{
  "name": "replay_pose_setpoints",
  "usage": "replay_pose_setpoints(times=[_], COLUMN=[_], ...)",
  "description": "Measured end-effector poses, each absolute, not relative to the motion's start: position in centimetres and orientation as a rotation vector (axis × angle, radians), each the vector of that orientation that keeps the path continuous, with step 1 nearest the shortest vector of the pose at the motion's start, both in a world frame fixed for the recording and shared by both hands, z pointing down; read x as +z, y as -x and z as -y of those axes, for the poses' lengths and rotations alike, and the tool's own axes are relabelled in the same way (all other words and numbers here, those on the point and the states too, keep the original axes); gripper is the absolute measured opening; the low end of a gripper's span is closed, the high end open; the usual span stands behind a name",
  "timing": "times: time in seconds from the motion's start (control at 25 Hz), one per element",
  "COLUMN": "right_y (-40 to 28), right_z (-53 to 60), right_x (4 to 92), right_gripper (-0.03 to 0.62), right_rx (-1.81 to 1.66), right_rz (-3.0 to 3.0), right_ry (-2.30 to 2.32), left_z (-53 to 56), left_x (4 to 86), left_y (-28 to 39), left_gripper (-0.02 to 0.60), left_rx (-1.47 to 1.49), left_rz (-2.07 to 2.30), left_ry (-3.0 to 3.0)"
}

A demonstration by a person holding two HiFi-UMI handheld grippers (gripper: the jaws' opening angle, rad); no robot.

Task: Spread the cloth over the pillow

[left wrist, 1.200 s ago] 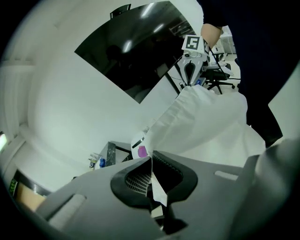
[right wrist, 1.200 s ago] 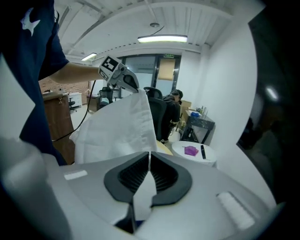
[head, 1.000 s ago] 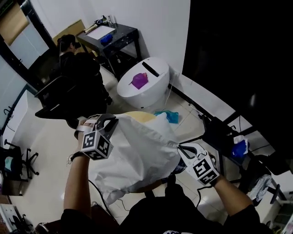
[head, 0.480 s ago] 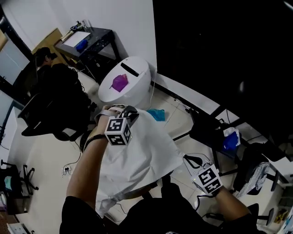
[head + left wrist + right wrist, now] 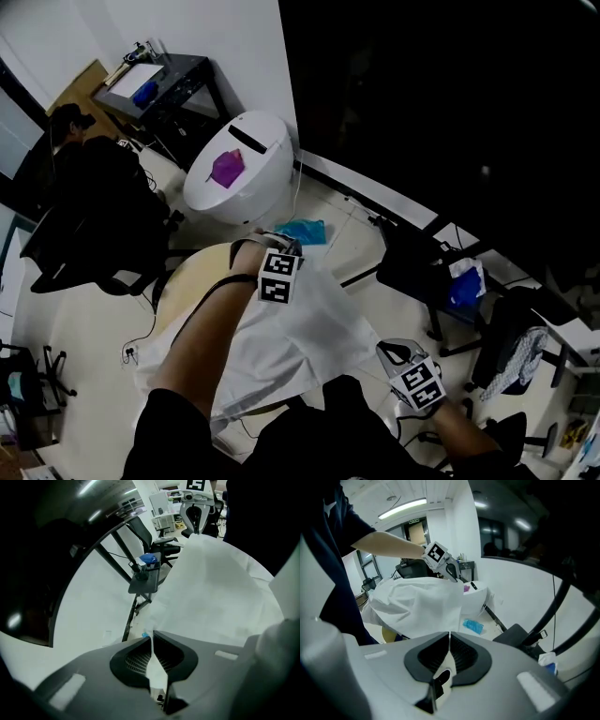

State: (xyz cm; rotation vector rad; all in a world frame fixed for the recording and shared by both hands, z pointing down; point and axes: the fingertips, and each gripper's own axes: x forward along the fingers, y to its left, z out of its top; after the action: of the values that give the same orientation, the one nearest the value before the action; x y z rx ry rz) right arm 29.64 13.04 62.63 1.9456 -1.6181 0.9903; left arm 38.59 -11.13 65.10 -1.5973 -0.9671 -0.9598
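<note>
Pale tiled floor (image 5: pixel 84 328), white walls, and a large dark panel fill the upper right of the head view.

Up and left of the pillow (image 5: pixel 183 281): a seated person (image 5: pixel 89 169) in a black chair, with a dark desk (image 5: pixel 178 80) behind. Just beyond the pillow stands a white oval tub (image 5: pixel 239 187) with a purple item (image 5: pixel 226 167) on top. A blue bag (image 5: pixel 302 231) lies on the floor between tub and pillow. Right of the pillow is a dark stand (image 5: pixel 412 267) carrying something blue and white (image 5: pixel 464 286).

White cloth (image 5: pixel 300 337) is draped over the pillow. Only the pillow's tan left rim shows past the cloth.

Left gripper (image 5: pixel 286 248), at the pillow's far side: jaws closed, pinching a cloth edge. A thin white fold runs between the pads and out past the tips, then widens into the main sheet.

Right gripper (image 5: pixel 392 351), at the pillow's near right: jaws closed on another cloth edge. White fabric is visible between the ridged pads, and the sheet billows ahead of the tips toward the left gripper.

The cloth hangs taut between the two grips, with some creasing. Its lower left hem is loose below the pillow.
</note>
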Motion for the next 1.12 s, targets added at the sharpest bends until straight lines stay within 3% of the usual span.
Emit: replay_pose_setpoints(times=[0.56, 0.64, 0.76, 1.12], right_y=[-27.9, -27.8, -28.4, -30.9], right_z=[-13.2, -12.6, -11.8, -9.2], right_x=[71.8, 71.7, 70.9, 65.4], right_gripper=[0.021, 0.039, 0.119, 0.129], right_rx=[1.139, 1.087, 1.039, 0.828], right_rz=[1.65, 1.678, 1.695, 1.747], right_ry=[-1.773, -1.737, -1.749, -1.841], left_z=[10.2, 10.4, 11.0, 12.5], left_x=[71.6, 71.2, 70.4, 63.8], left_y=[-38.0, -38.2, -38.6, -38.3], left_gripper=[0.11, 0.134, 0.174, 0.183], left_rx=[-1.112, -1.11, -1.108, -1.041], left_rz=[1.007, 0.979, 0.937, 0.778], left_ry=[1.596, 1.616, 1.654, 1.791])
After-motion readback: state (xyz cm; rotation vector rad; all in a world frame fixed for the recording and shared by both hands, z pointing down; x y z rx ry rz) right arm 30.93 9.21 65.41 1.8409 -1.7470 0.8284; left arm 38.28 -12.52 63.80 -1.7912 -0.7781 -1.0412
